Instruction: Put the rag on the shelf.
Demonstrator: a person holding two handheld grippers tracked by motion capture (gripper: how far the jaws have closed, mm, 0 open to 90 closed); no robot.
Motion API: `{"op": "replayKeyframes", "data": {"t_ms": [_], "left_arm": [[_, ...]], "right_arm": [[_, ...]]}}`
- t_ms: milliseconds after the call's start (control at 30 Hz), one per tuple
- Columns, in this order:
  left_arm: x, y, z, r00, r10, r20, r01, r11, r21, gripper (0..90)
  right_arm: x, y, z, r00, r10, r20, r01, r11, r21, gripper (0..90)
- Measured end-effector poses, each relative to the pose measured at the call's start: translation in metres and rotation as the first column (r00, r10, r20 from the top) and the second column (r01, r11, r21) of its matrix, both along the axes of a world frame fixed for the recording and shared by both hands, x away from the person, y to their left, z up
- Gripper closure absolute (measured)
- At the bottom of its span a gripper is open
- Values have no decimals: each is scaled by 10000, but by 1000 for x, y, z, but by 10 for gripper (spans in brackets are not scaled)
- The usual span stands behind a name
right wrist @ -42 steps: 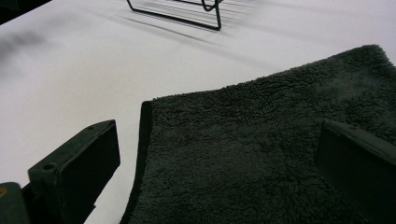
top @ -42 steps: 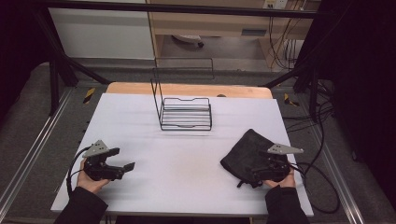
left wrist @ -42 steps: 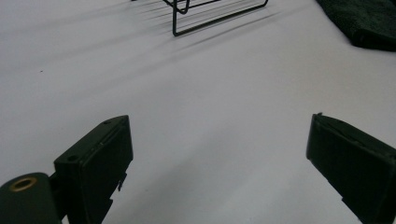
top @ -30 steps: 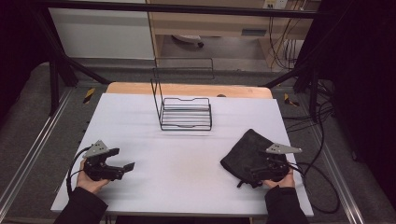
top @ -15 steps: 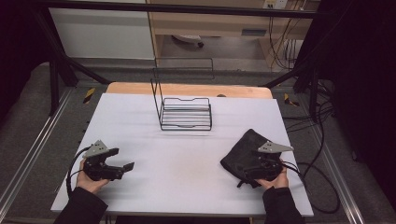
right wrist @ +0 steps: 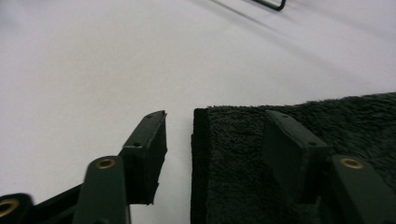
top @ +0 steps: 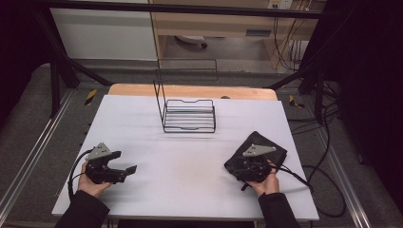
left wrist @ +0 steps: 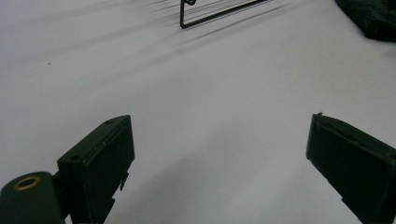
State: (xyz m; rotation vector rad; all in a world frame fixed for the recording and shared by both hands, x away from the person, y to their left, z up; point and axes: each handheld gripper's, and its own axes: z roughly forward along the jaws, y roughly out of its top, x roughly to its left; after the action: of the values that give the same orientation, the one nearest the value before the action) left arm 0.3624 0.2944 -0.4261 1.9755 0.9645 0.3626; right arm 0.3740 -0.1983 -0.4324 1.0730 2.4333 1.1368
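A dark folded towel (top: 269, 142) lies on the white table (top: 190, 190) at the right; its plush surface (right wrist: 355, 121) shows close up in the right gripper view. My right gripper (top: 236, 166) sits low at the towel's left edge. Its jaws have just been closing and stand half apart (right wrist: 219, 135). The towel's edge lies between them, one finger (right wrist: 149, 140) on the bare table with a gap to the cloth, the other (right wrist: 289, 144) over the towel. My left gripper (top: 124, 162) rests at the table's left, open (left wrist: 219, 154), with nothing between its fingers.
A black wire rack (top: 189, 116) stands at the middle back of the table, its near edge also in the left gripper view (left wrist: 219, 11). Cables trail off the table's right side (top: 313, 185). Bare white table lies between the two grippers.
My right gripper has slid left across the towel to its left edge, and its jaws have narrowed. The left hand and gripper have stayed put.
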Motion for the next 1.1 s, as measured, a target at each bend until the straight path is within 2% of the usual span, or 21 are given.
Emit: {"op": "replayKeyframes", "data": {"t_ms": [100, 233, 367, 533, 733, 1100], "left_arm": [[0, 0, 0, 10000, -1, 7, 1, 10000, -13, 78], [0, -1, 0, 10000, 1, -11, -1, 10000, -8, 78], [0, -1, 0, 10000, 21, -26, -21, 10000, -4, 79], [0, -1, 0, 10000, 20, -19, -20, 10000, 19, 79], [0, -1, 0, 10000, 27, -25, -27, 10000, 13, 81], [1, 0, 0, 10000, 16, -40, -16, 10000, 42, 83]], "right_arm": [[3, 5, -5, 9999, 34, -124, -37, 9998, -220, 488], [5, 6, -9, 9998, 118, 150, -108, 9977, -667, 575], [5, 9, -13, 9990, 271, 362, -233, 9946, -1014, 601], [5, 10, -14, 9985, 266, 470, -212, 9935, -1117, 638], [7, 11, -14, 9989, -33, 475, 83, 9944, -1054, 786], [7, 10, -10, 9989, -86, 462, 126, 9961, -869, 834]]}}
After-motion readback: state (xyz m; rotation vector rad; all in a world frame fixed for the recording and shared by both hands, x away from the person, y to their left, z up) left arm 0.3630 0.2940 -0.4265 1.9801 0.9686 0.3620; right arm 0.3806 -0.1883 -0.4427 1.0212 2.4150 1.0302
